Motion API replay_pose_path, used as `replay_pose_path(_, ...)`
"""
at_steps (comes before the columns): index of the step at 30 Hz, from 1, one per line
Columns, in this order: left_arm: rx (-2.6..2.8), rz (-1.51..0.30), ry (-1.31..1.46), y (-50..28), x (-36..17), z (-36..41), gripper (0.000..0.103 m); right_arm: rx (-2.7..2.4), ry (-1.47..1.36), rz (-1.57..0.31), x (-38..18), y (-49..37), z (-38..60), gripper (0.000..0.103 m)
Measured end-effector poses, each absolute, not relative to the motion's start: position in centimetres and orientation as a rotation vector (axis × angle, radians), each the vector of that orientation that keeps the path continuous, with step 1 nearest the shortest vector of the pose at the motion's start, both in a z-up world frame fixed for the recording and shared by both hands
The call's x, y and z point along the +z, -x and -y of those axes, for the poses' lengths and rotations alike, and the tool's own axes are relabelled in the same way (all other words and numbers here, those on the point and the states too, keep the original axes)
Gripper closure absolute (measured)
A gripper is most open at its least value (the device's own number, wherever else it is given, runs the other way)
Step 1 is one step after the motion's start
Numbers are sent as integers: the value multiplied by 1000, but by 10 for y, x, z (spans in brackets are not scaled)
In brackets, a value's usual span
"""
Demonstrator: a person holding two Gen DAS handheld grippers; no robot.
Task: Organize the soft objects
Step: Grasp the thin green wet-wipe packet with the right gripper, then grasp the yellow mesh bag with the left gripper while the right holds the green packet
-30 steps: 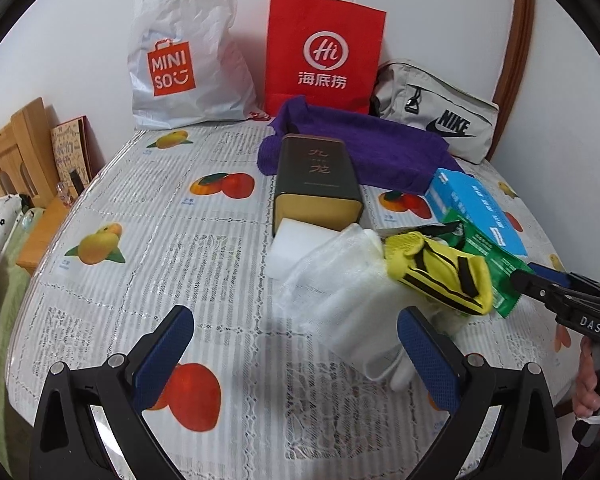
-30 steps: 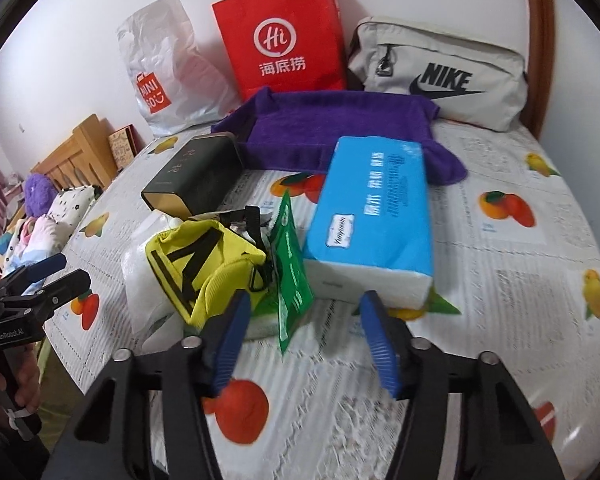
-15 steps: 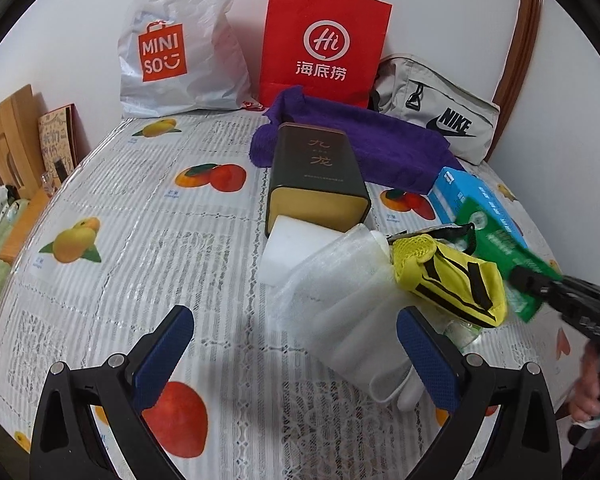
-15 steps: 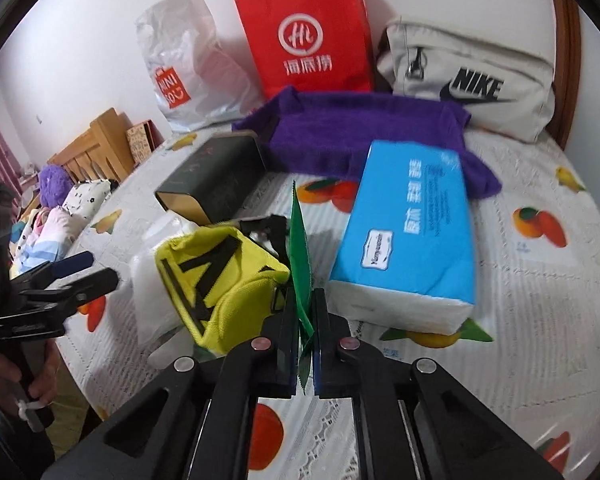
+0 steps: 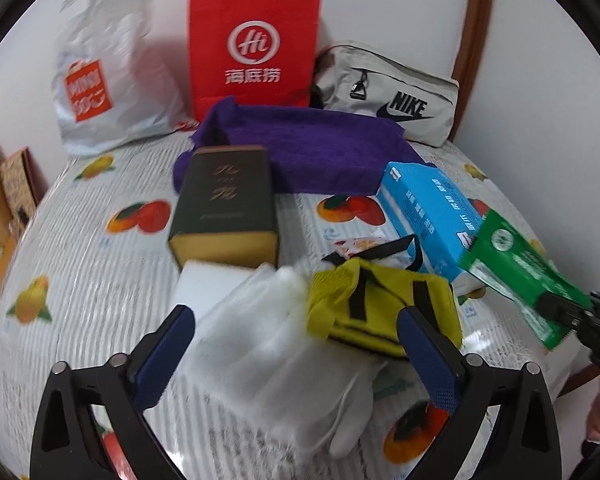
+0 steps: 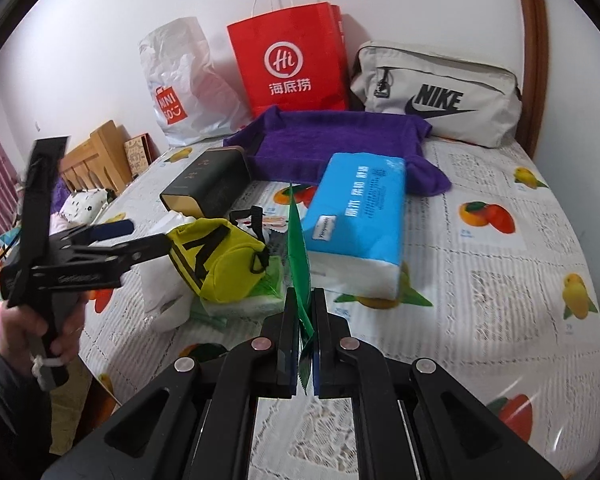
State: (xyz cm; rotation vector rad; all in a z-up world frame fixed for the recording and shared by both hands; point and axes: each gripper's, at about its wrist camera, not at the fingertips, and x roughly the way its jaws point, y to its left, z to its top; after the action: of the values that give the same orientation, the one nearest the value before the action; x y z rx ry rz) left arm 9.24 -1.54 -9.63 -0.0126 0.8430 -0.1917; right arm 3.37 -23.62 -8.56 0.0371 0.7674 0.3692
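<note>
Looking along your left gripper (image 5: 298,344), you have its blue fingers (image 5: 166,340) spread wide with nothing between them, just as they were a second ago, but now carried closer over the white bubble-wrap bag (image 5: 268,344) on the counter (image 5: 80,280). The yellow pouch (image 5: 384,304) sits just right of that bag, touching it. Behind the pouch lies the blue tissue pack (image 5: 428,216), and left of the pack stands the dark tin box (image 5: 226,208). The green packet (image 5: 520,268) now hangs off the counter, right of the yellow pouch, pinched at its lower end by your right gripper (image 5: 572,314); a second ago it still leaned beside the pouch.

From the right wrist, your right gripper (image 6: 302,344) has its fingers clamped tight on the green packet (image 6: 298,248), seen edge-on and upright; a second ago they stood apart around it. The yellow pouch (image 6: 220,260) lies left of the packet, the blue tissue pack (image 6: 360,220) right of it. Your left gripper (image 6: 140,236) now reaches the pouch from the left.
</note>
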Motion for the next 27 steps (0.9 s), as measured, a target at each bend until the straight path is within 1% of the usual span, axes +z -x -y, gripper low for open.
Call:
replay_pose_path(2, -203, -865, -5, -102, -100, 22, 17, 358, -26, -757, -84, -29, 240, 98)
replay_pose_path(3, -212, -875, -7, -105, -102, 25, 21, 355, -24, -755, -84, -28, 242, 98)
replay_pose_path(4, -221, -884, -8, -108, -104, 27, 27, 355, -23, -755, -84, -27, 243, 98)
replay_pose_path(6, -224, -898, -18, -114, -109, 30, 34, 350, -19, -757, -84, -26, 246, 98)
replay_pose_path(7, -226, -902, -24, -116, -112, 32, 39, 344, -13, -761, -86, -25, 248, 98)
replay_pose_path(10, -229, -901, -46, -118, -114, 37, 44, 341, -11, -785, -93, -22, 254, 98)
replay_pose_path(11, -227, -899, -50, -118, -114, 37, 50, 345, -12, -794, -96, -20, 256, 98)
replay_pose_path(12, -228, -899, -51, -119, -115, 37, 53, 351, -11, -797, -98, -17, 257, 98)
replay_pose_path(13, -236, -903, -46, -120, -115, 36, 59, 357, -8, -800, -100, -15, 258, 98)
replay_pose_path(15, -245, -908, -35, -122, -115, 35, 66, 370, 3, -808, -104, -11, 256, 98)
replay_pose_path(16, -244, -908, -39, -122, -115, 36, 76, 374, 10, -813, -107, -10, 255, 98)
replay_pose_path(20, -269, -903, -41, -118, -109, 37, 80, 366, 10, -857, -122, -15, 255, 98)
replay_pose_path(22, -274, -894, -29, -114, -103, 35, 80, 362, 5, -868, -127, -16, 255, 98)
replay_pose_path(27, -271, -872, 2, -104, -86, 27, 82, 366, 1, -854, -122, -12, 255, 98)
